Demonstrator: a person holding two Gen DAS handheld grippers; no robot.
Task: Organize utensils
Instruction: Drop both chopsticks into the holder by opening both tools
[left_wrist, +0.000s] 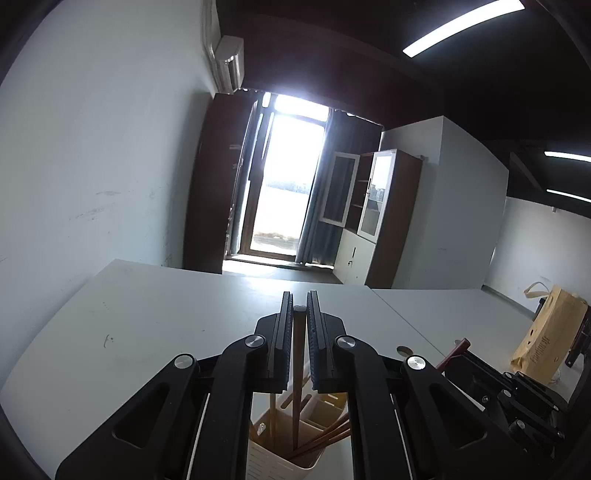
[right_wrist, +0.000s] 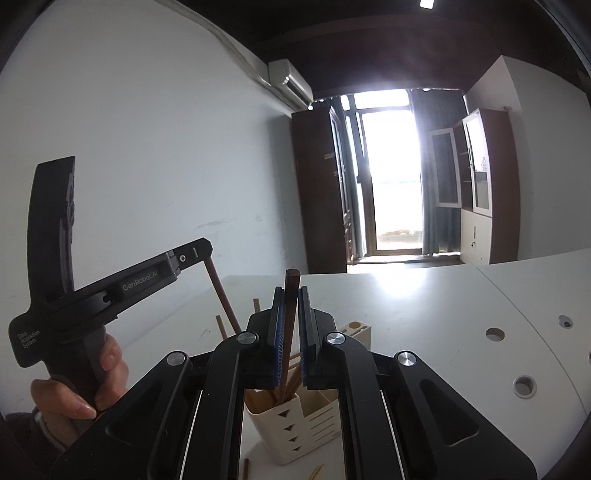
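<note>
My left gripper and right gripper each have jaws pinching one dark brown wooden chopstick upright, tips lowered into the cream slotted plastic utensil holder on the white worktop, so both drop in cleanly.

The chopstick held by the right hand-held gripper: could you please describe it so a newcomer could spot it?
On the white table stands a cream utensil holder. Above it, the right hand-held gripper clamps one dark brown chopstick, upright, darker than the pale sticks inside.
</note>
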